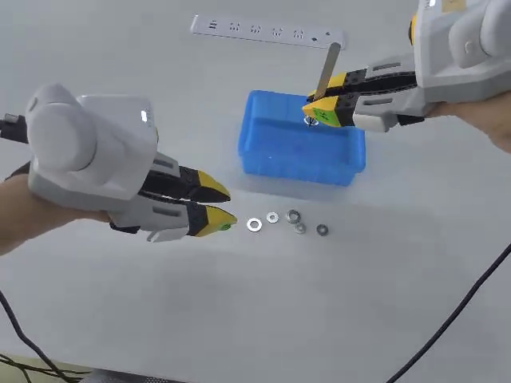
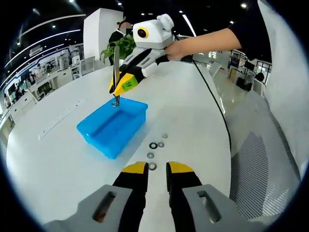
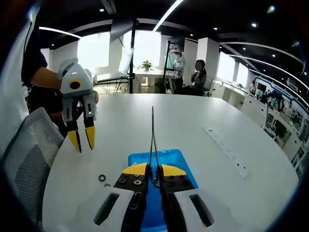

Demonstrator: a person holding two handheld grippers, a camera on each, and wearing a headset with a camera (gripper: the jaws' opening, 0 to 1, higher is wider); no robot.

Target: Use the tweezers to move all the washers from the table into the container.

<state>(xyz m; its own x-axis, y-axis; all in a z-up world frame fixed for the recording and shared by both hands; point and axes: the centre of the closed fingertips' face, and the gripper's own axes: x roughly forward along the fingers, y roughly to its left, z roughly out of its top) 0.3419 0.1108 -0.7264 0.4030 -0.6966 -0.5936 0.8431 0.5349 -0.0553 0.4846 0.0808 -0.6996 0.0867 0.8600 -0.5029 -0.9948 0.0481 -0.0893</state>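
Right tool point(image 1: 315, 108) clamped on upright tweezers point(image 1: 328, 68); their tips hold a washer point(image 1: 311, 120) just beneath it, over the container point(image 1: 297, 169); left tool point(image 1: 226, 207), jaws apart, sits nearer the loose washers point(image 1: 274, 217).

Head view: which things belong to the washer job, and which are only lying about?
Job:
- tweezers, held in the right tongs
- washers
- container

Lying about:
- power strip
- cable
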